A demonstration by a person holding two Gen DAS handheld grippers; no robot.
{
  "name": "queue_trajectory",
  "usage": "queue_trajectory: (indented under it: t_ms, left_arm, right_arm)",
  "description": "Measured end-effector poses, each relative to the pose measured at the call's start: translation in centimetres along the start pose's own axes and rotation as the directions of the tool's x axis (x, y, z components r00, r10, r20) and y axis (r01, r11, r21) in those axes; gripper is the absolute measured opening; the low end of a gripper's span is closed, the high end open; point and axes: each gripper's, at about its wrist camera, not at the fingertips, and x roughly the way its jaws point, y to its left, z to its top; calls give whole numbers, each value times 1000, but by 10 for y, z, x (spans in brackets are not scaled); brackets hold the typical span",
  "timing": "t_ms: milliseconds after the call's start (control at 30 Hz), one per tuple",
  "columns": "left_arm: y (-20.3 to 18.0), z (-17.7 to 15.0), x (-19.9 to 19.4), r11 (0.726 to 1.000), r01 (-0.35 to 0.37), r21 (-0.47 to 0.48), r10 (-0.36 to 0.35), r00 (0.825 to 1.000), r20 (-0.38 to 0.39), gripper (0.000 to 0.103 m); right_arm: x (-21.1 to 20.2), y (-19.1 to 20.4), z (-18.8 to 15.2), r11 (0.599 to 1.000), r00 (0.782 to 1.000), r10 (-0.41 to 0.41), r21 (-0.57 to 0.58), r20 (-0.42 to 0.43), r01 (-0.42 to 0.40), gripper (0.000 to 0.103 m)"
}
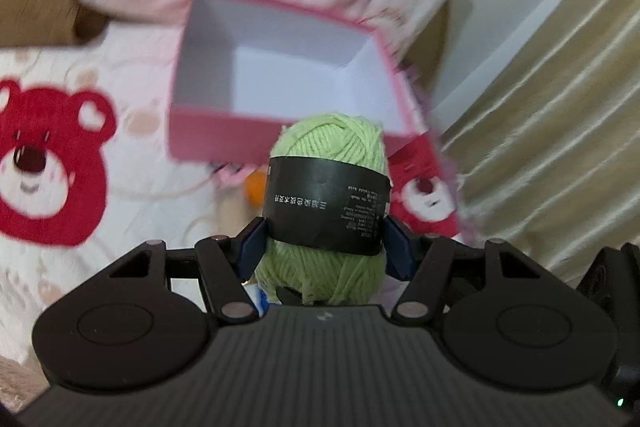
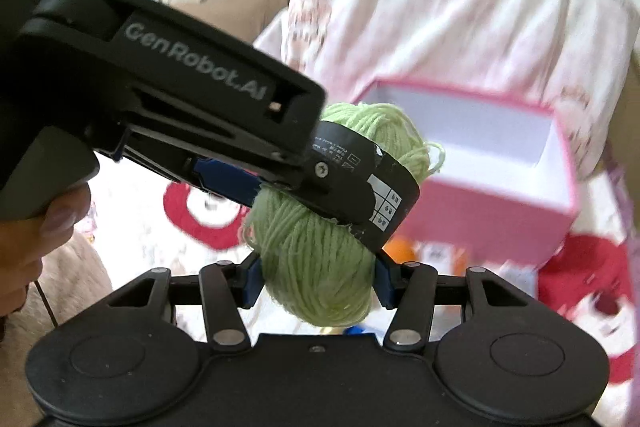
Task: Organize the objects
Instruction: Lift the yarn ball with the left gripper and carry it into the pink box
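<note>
Both grippers, left gripper [image 1: 326, 245] and right gripper [image 2: 318, 283], clamp the green yarn ball [image 1: 328, 163]; next, drop it into the open pink cardboard box [image 1: 200, 139] at 12 o'clock.

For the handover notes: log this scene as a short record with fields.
held item: green yarn with a black label
left claw: shut on the yarn at the label
right claw: shut on the yarn's lower end
box: pink, open, white inside, nothing seen in it
box position: beyond the yarn, on the bear-print cloth
behind box: pale pillow
</note>
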Motion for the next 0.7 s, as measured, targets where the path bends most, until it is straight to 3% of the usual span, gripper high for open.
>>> queue_trajectory:
  t_ms: [267,467,700]
  left_arm:
    - [-56,58,-4,996,25,86,-29,999,44,62]
    - [-62,96,40,999,26,21,-26,999,24,62]
    - [-52,133,115,995,42,-85,-45,999,-29,62]
  right_arm:
    - [-39,-41,55,999,996,-31,-20,78,32,58]
    - [-19,-107,91,999,998,-37,-1,43,37,59]
    - [43,-162,107,997,997,-78,13,-25,78,59]
